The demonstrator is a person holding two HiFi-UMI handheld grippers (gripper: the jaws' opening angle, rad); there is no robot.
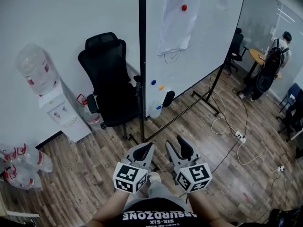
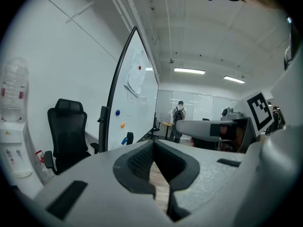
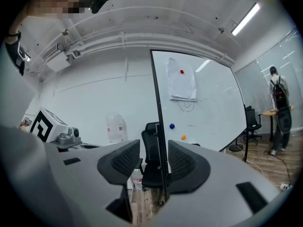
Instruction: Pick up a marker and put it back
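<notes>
I cannot make out a marker for certain. A small blue item (image 1: pixel 157 107) lies by the tray of the whiteboard (image 1: pixel 199 46), next to a black eraser (image 1: pixel 168 98). Blue (image 1: pixel 153 82), orange (image 1: pixel 161 87) and red (image 1: pixel 184 7) magnets sit on the board, the red one pinning a paper sheet (image 1: pixel 176 25). Both grippers are low in the head view, well short of the board. My left gripper (image 1: pixel 150 146) (image 2: pixel 154 144) has its tips together, holding nothing. My right gripper (image 1: pixel 175 144) (image 3: pixel 154 151) stands open; between its pads only the board's far-off pole (image 3: pixel 161 141) shows.
A black office chair (image 1: pixel 106 74) stands left of the board's post (image 1: pixel 141 60). A water dispenser (image 1: pixel 60 111) stands by the wall, plastic bags (image 1: pixel 16 162) on the floor at left. Cables and a power strip (image 1: pixel 240 137) lie at right. A person (image 1: pixel 273 63) stands far right.
</notes>
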